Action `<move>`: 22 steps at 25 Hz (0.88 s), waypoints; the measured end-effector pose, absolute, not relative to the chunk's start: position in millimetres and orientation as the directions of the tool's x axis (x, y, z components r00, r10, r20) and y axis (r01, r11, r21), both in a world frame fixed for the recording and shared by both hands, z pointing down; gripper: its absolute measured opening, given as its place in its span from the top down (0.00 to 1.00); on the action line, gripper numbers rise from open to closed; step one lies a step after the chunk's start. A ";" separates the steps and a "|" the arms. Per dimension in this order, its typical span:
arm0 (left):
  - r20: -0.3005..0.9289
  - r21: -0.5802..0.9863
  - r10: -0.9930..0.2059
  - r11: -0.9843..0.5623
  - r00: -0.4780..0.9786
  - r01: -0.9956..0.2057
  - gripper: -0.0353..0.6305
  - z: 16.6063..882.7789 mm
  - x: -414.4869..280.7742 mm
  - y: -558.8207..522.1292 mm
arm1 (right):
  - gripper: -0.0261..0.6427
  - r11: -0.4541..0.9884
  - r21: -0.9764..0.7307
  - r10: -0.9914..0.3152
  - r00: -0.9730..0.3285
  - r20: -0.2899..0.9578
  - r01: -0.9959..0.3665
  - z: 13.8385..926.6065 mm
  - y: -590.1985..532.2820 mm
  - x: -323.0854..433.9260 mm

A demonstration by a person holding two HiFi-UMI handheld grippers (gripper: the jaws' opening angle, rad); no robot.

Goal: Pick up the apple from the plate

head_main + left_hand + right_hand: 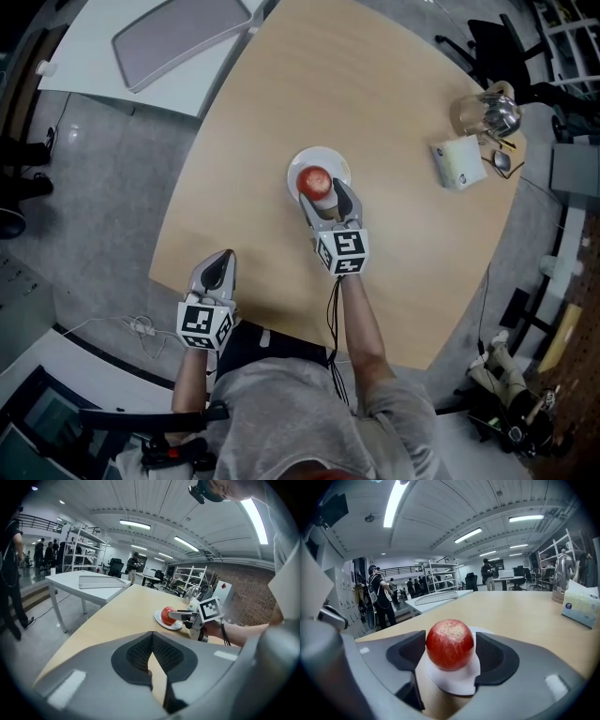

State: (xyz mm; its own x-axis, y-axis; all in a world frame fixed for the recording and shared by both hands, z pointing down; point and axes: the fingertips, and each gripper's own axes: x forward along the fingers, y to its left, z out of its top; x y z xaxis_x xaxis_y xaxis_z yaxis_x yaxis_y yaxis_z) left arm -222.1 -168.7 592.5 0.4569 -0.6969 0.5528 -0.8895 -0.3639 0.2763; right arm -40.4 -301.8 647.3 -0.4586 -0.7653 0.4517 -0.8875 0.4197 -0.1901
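The left gripper (225, 258) is held back at the left, angled downward, its 2 jaws brought together at the tips. The right gripper (325, 199) is extended forward on a bare forearm (361, 328), angled downward, its 2 jaws spread either side of the apple (314, 178), unclamped.

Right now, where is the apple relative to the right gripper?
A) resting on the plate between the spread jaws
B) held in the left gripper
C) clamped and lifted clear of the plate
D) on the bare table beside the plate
A: in the right gripper view the apple sits on the white plate, with the jaws of the right gripper spread to either side of it, not clamped on it.
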 end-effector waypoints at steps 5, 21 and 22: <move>0.558 0.277 -0.695 -0.360 0.454 -0.891 0.92 594.4 -223.2 -171.3 | 0.43 0.432 -0.198 -0.755 -0.473 0.454 -0.880 651.0 -306.2 -46.5; 0.562 0.274 -0.693 -0.359 0.452 -0.892 0.92 596.3 -220.6 -172.4 | 0.44 0.444 -0.207 -0.744 -0.488 0.456 -0.872 655.2 -307.5 -45.6; 0.561 0.273 -0.694 -0.359 0.451 -0.892 0.92 596.2 -220.3 -172.5 | 0.44 0.446 -0.208 -0.744 -0.490 0.454 -0.871 655.3 -307.5 -45.1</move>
